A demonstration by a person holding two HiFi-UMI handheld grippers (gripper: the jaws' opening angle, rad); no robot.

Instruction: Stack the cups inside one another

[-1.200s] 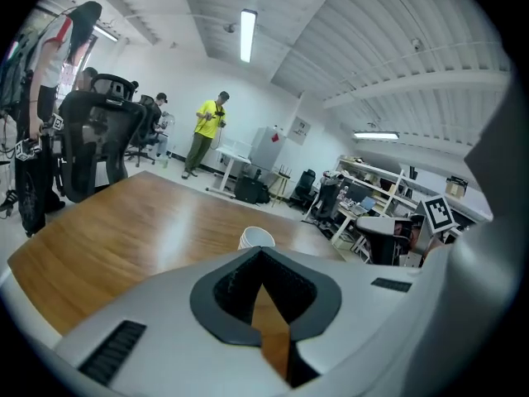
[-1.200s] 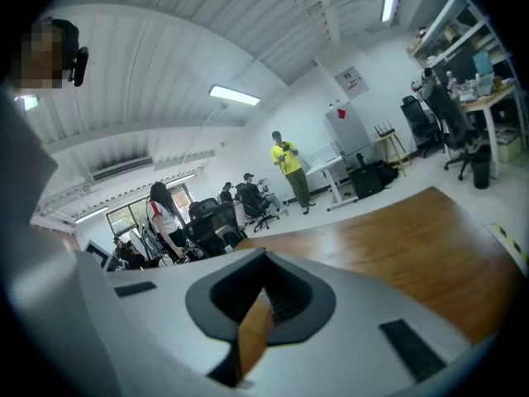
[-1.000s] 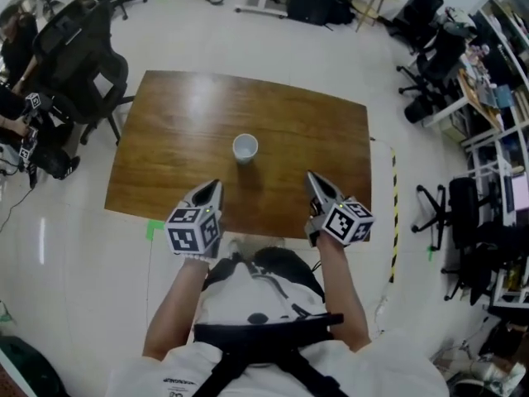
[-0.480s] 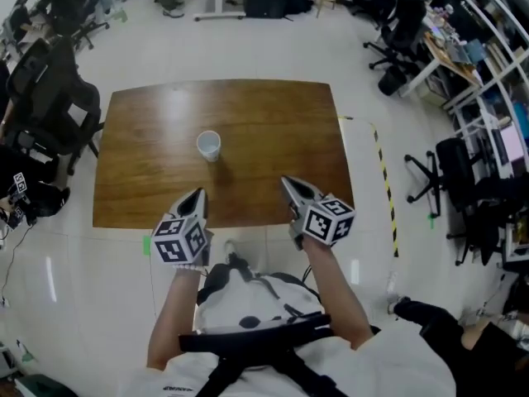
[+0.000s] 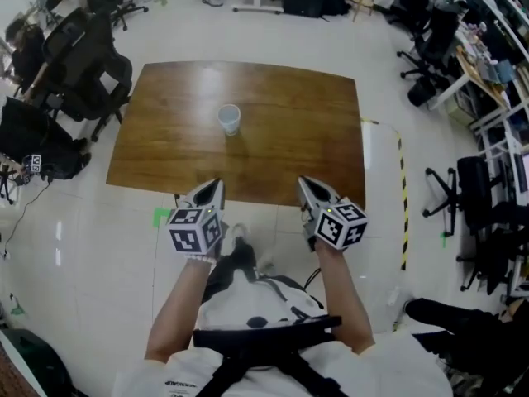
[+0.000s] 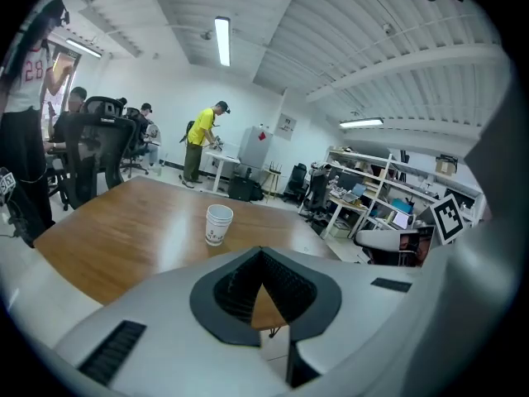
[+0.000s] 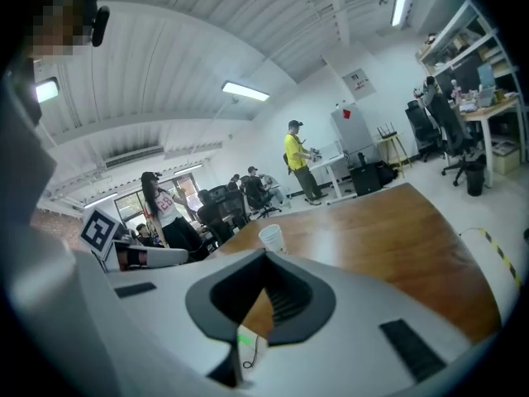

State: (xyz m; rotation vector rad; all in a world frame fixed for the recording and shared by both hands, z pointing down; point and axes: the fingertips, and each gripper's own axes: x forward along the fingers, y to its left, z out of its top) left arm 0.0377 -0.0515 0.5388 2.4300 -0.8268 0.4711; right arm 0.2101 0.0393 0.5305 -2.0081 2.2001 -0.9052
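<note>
At the bottom of the head view, your 2 forearms reach forward from your white shirt, each carrying a gripper whose marker cube hangs over the pale floor. Your left gripper [image 5: 216,186] has its 2 jaws pressed together, tips meeting in a point with nothing between them. Your right gripper [image 5: 305,184] is likewise closed and empty. Both point toward the table [image 5: 289,122], with their tips at its near edge. A green tape mark [image 5: 160,217] sits on the floor just beside your left gripper. Beyond the tips stretches bare brown wood. Farther on, the white cup [image 5: 229,119] stands upright, mouth up, a little left of the table's middle and well apart from both grippers. It is the only thing on the tabletop. From your left gripper view it sits slightly left of the jaw tips; from your right gripper view it sits almost straight ahead. A yellow-and-black floor stripe [image 5: 402,197] runs past the table's right side. Black office chairs [image 5: 87,60] crowd the far left corner. Far across the room, a person in a yellow top [image 6: 202,135] stands at a desk.
</note>
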